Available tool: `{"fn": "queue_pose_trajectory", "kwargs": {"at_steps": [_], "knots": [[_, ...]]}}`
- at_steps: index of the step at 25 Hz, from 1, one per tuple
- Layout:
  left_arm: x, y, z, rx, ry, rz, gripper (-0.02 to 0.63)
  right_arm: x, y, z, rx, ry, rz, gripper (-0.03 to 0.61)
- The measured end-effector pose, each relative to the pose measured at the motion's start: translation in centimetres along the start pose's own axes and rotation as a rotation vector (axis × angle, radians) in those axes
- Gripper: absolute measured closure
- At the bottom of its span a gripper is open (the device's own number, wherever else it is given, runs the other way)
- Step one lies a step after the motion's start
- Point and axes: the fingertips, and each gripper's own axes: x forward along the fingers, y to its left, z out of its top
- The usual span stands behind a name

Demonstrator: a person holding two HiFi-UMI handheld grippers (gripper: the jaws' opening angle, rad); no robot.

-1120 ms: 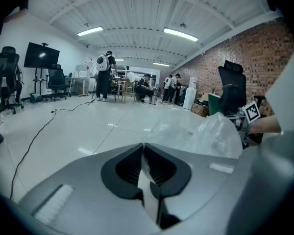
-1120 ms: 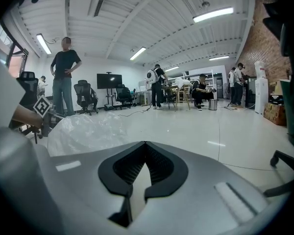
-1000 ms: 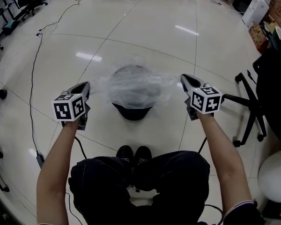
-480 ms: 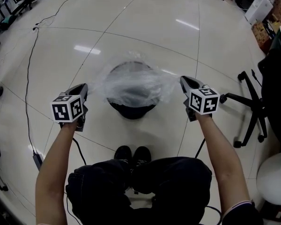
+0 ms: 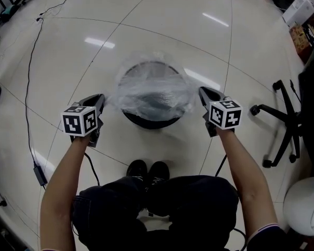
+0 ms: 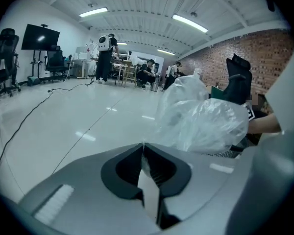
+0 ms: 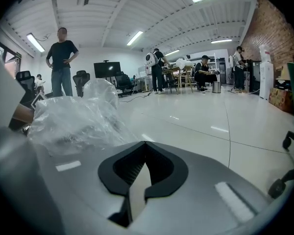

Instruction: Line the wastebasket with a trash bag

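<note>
Head view: left gripper point(image 5: 100, 97), centre left, had its jaws closed on one edge of the clear trash bag point(image 5: 154, 90). Right gripper point(image 5: 202, 91), centre right, pinched the opposite edge. Bag was stretched between them over the dark wastebasket point(image 5: 149, 121), centre frame, on glossy floor point(image 5: 68, 61).

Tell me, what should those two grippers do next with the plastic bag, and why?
Probably lower both together. The left gripper and right gripper each pinch an edge of the clear trash bag, stretched open over the wastebasket, whose rim it does not yet seem to wrap.
</note>
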Motion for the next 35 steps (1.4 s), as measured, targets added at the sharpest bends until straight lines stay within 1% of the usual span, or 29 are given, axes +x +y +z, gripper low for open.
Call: {"fn": "queue_pose_trajectory", "kwargs": {"at_steps": [3, 6, 8, 10, 13, 17, 22, 25, 28, 30, 32, 34, 35], "knots": [[0.1, -0.2, 0.2, 0.002, 0.0, -0.005, 0.602, 0.3, 0.1, 0.2, 0.011, -0.008, 0.013, 0.577], [-0.6, -0.1, 0.9, 0.003, -0.019, -0.009, 0.601, -0.3, -0.2, 0.7, 0.036, -0.029, 0.011, 0.577], [-1.4, -0.2, 1.6, 0.012, -0.032, -0.016, 0.593, -0.8, -0.2, 1.4, 0.055, -0.047, 0.014, 0.556], [-2.2, -0.3, 2.4, 0.021, -0.046, -0.013, 0.563, -1.5, -0.1, 2.3, 0.065, -0.061, 0.02, 0.515], [-3.6, -0.6, 3.6, 0.028, -0.073, -0.009, 0.523, -2.8, 0.0, 3.6, 0.073, -0.089, 0.021, 0.482], [-5.3, -0.8, 5.2, 0.044, -0.112, -0.01, 0.476, -4.5, 0.6, 5.9, 0.067, -0.135, 0.022, 0.476], [-7.2, -2.4, 7.4, 0.079, -0.145, -0.028, 0.466, -6.5, 2.1, 8.3, 0.029, -0.165, 0.027, 0.476], [-8.3, -3.9, 8.7, 0.112, -0.156, -0.046, 0.466, -7.2, 4.5, 9.1, -0.015, -0.149, 0.065, 0.476], [-8.9, -5.1, 9.6, 0.142, -0.15, -0.045, 0.466, -6.9, 7.8, 9.2, -0.06, -0.118, 0.138, 0.476], [-9.1, -5.5, 9.6, 0.152, -0.126, -0.038, 0.466, -6.2, 10.1, 9.1, -0.076, -0.096, 0.193, 0.472], [-9.1, -5.6, 9.0, 0.158, -0.099, -0.037, 0.448, -5.1, 11.9, 8.6, -0.099, -0.066, 0.232, 0.442], [-9.1, -5.7, 8.6, 0.166, -0.08, -0.039, 0.442, -3.9, 12.8, 8.0, -0.124, -0.028, 0.247, 0.409], [-9.1, -5.8, 8.5, 0.171, -0.071, -0.04, 0.442, -3.4, 13.0, 7.6, -0.134, -0.006, 0.248, 0.403]]}}
